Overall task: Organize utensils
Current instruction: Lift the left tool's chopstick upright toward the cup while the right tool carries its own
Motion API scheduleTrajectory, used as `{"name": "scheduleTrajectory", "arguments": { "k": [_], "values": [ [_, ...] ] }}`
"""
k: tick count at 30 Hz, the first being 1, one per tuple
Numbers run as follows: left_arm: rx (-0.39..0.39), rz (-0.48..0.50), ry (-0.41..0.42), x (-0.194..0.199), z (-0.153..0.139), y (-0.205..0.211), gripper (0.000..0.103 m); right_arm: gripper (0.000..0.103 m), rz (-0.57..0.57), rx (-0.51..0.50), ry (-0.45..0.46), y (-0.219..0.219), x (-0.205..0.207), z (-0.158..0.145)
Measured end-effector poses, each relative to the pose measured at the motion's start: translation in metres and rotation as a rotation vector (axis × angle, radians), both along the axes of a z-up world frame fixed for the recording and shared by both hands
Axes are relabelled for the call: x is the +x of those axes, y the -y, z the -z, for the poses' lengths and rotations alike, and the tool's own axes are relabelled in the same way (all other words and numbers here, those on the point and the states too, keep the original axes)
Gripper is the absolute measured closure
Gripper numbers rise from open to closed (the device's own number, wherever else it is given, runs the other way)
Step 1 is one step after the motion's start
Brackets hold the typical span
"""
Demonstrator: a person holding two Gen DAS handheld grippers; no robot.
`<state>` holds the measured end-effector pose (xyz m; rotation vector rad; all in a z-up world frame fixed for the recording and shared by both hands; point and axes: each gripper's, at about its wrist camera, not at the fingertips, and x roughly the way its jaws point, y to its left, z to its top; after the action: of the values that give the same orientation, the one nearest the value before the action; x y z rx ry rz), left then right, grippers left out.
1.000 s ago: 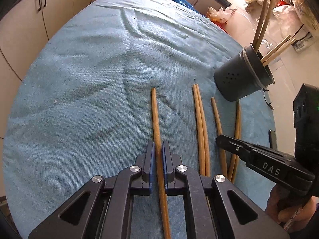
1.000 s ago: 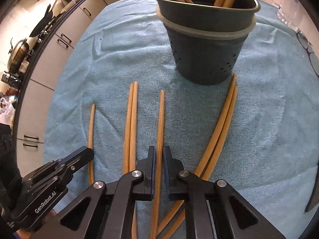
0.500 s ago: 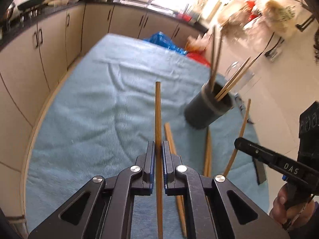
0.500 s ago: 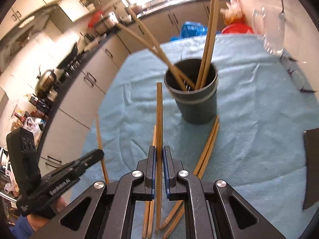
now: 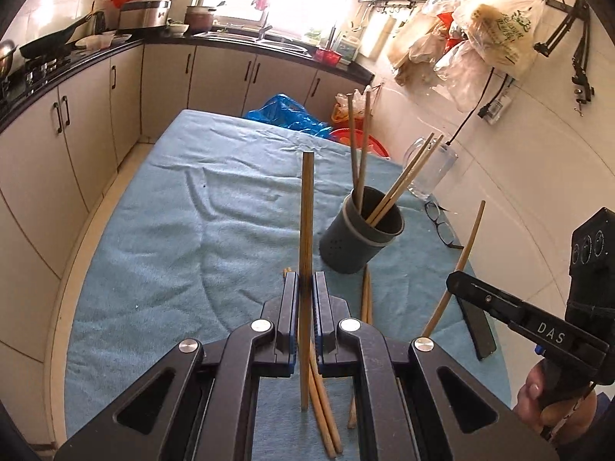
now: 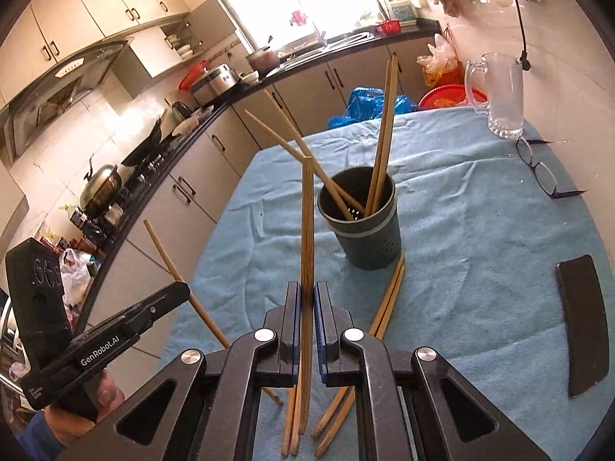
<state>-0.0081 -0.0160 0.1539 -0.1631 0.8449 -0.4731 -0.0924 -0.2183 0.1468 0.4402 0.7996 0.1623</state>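
My tabletop (image 5: 161,253), draped in a blue towel, is the largest thing here. On it stands one dark holder cup (image 5: 359,240) with four chopsticks (image 5: 399,184) leaning inside. A second ago both sets of tongs were low over the towel; now both have risen, each carrying one chopstick clear of the cloth, so two more seem ready to go into the cup. My left tongs (image 5: 306,307) are clamped on a chopstick (image 5: 306,215). My right tongs (image 6: 306,311) are clamped on another chopstick (image 6: 306,223). Four loose chopsticks (image 6: 388,299) remain on the towel in two pairs. Also one glass jug (image 6: 499,96), one pair of glasses (image 6: 538,169), one phone (image 6: 586,322).
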Motion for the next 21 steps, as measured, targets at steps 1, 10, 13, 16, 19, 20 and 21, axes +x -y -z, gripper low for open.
{"name": "scheduleTrajectory", "arguments": {
  "k": [1, 10, 13, 16, 19, 20, 21],
  "values": [
    [0.0, 0.001, 0.005, 0.0, -0.001, 0.0, 0.097, 0.096, 0.003, 0.0, 0.005, 0.001, -0.001, -0.001],
    [-0.011, 0.02, 0.035, 0.002, -0.017, 0.005, 0.097, 0.096, 0.071, 0.003, 0.067, 0.019, -0.005, -0.024],
    [-0.013, 0.024, 0.054, 0.004, -0.026, 0.008, 0.097, 0.096, 0.093, 0.007, 0.088, 0.027, -0.001, -0.031],
    [-0.019, 0.028, 0.071, 0.008, -0.037, 0.011, 0.097, 0.096, 0.119, 0.016, 0.11, 0.036, 0.005, -0.04],
    [-0.023, 0.033, 0.088, 0.014, -0.049, 0.013, 0.097, 0.096, 0.147, 0.01, 0.141, 0.045, 0.014, -0.052],
    [-0.026, 0.035, 0.094, 0.017, -0.054, 0.014, 0.097, 0.096, 0.153, 0.008, 0.149, 0.047, 0.016, -0.056],
    [-0.032, 0.036, 0.106, 0.02, -0.061, 0.015, 0.097, 0.096, 0.16, 0.006, 0.161, 0.049, 0.019, -0.06]
  ]
}}
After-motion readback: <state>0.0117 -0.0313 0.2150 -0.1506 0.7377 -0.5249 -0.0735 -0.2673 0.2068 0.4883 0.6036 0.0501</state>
